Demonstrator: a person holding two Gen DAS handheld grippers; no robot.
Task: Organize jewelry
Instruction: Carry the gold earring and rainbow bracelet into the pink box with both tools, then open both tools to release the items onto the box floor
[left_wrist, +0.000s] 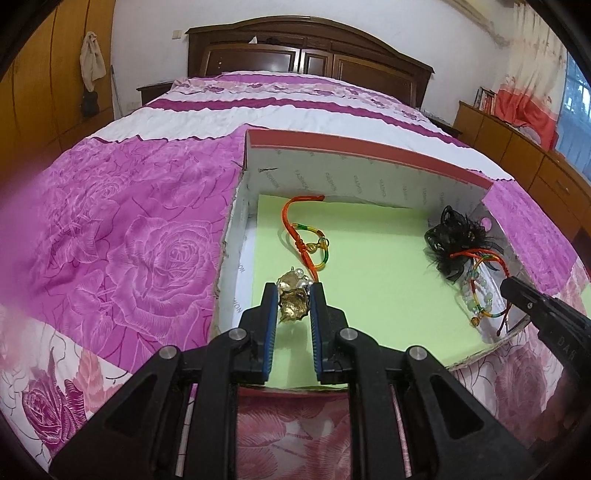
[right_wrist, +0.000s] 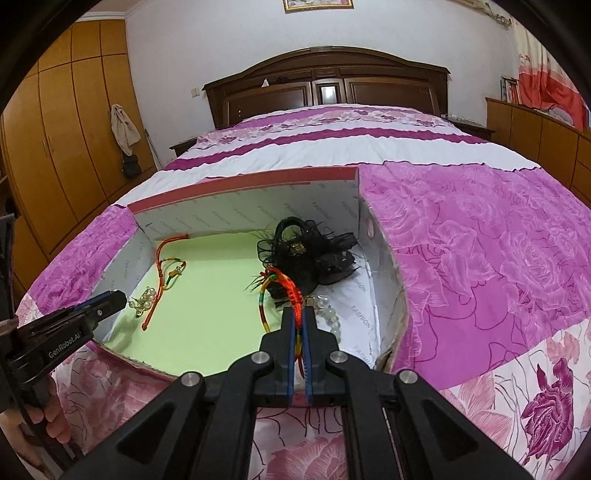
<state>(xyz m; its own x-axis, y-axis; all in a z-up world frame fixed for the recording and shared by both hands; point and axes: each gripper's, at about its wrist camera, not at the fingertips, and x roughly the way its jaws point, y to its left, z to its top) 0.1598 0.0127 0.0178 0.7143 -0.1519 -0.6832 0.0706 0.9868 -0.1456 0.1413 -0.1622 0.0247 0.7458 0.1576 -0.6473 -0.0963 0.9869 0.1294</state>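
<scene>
So there's a cardboard box (left_wrist: 369, 162) sitting open on the bed (left_wrist: 147, 221), on that pink and purple rose-print cover, and it's lined with a pale green sheet (left_wrist: 369, 266) on the bottom. The left gripper (left_wrist: 293, 291) is clenched on a gold leaf-shaped brooch (left_wrist: 293, 308) with a few little pearls on it, pinched between the blue pads, down at the near left part of the box just over the green sheet. Just beyond it lies an orange cord bracelet (left_wrist: 306, 236) with red, green and yellow bands and a small gold charm, resting flat on the green. Over on the right side of the box, the right gripper (right_wrist: 300, 314) is clamped tight on another multicoloured cord bracelet (right_wrist: 286, 286), the red and orange knotted part running right between its fingers. A pale green bead bracelet (right_wrist: 330, 314) lies right next to that one, and from the left camera they look tangled together, can't tell for sure. Behind them, in the far right corner, sits a black feathery hair piece (right_wrist: 314, 254) with a little gold centre. At the lower left of the right camera's view, a hand (right_wrist: 40, 417) is wrapped round the left gripper's handle. Dark wooden headboard (right_wrist: 325, 88) at the far end, wardrobes (right_wrist: 66, 129) along the left wall.
</scene>
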